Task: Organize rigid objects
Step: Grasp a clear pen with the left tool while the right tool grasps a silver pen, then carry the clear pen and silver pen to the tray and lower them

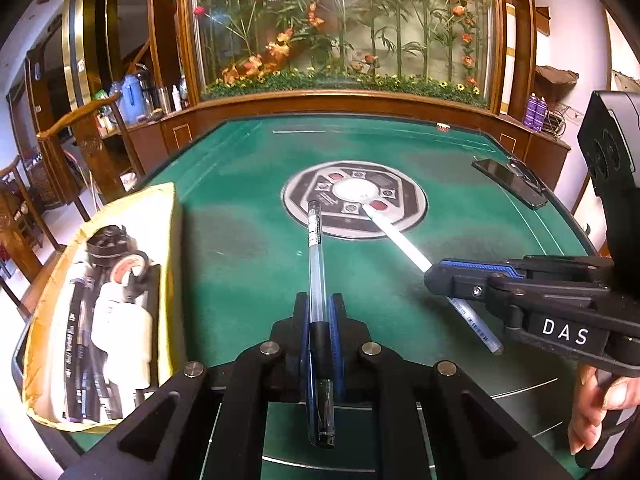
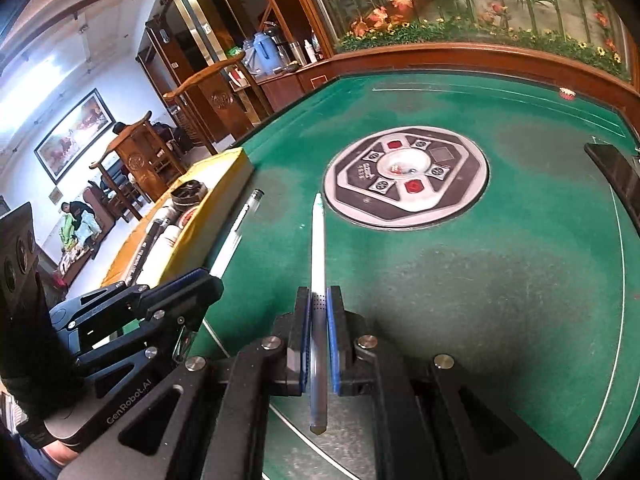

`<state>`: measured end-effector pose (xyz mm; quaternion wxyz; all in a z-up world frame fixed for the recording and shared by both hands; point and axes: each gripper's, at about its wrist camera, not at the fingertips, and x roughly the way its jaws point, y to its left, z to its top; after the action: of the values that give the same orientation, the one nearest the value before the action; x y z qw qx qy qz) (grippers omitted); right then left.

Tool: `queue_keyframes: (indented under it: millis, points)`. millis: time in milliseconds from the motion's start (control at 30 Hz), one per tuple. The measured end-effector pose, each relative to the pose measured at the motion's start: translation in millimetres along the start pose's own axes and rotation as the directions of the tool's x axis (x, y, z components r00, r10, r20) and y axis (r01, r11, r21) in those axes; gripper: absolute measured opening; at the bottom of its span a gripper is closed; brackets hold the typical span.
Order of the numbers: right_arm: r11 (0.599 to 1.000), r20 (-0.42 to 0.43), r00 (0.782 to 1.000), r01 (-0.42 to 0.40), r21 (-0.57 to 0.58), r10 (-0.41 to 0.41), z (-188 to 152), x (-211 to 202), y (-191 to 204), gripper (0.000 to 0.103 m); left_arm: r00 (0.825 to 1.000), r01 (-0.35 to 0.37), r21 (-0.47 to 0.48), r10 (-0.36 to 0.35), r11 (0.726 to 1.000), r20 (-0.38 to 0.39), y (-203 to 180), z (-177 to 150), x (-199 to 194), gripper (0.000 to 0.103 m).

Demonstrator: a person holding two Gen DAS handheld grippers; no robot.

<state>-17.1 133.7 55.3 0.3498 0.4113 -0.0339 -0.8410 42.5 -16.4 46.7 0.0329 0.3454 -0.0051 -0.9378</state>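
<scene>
Left wrist view looks across a green felt mahjong table (image 1: 248,216) with a round grey and black control panel (image 1: 354,205) set in its middle. Behind the table rises a wood-framed glass case of artificial flowers and bamboo (image 1: 344,28), with carved wooden chairs (image 1: 92,140) at the left and a blue thermos jug (image 1: 130,98) on a side counter. A dark phone (image 1: 510,182) lies near the table's right edge.

At the table's left edge sits a yellow cardboard box (image 1: 170,216), open on top. In it lie several dark pens (image 1: 80,344), a white bottle (image 1: 120,332), a black round part (image 1: 108,240) and a roll of tape (image 1: 128,270).

The left tool (image 1: 320,308) is clamped on a clear gel pen (image 1: 316,248), its black grip section between the blue pads and the barrel pointing away over the felt toward the panel. The right tool (image 2: 319,300) is closed on a white pen (image 2: 318,248), which likewise points forward above the table, clear of the felt. In the left wrist view the right tool (image 1: 434,278) stands just to the right of the gel pen, with a person's hand (image 1: 596,408) on its handle.
</scene>
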Motion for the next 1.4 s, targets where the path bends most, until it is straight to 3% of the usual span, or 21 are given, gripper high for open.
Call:
queue_keyframes:
  millis: [433,867,1400]
  points:
    - [0.999,-0.004,0.999,-0.033,-0.026,0.033,-3,6,29,0.007,0.997,-0.045,-0.048,0.048,0.998,0.062,26,-1,-21,0.009]
    - [0.993,-0.029,0.994,-0.104,-0.062,0.103,5,22,73,0.007,0.993,-0.077,-0.107,0.085,0.991,0.076,56,-7,-28,0.009]
    - [0.972,-0.055,0.986,-0.165,-0.164,0.158,23,45,142,0.007,0.986,-0.123,-0.272,0.149,0.954,0.080,136,-16,-36,0.009]
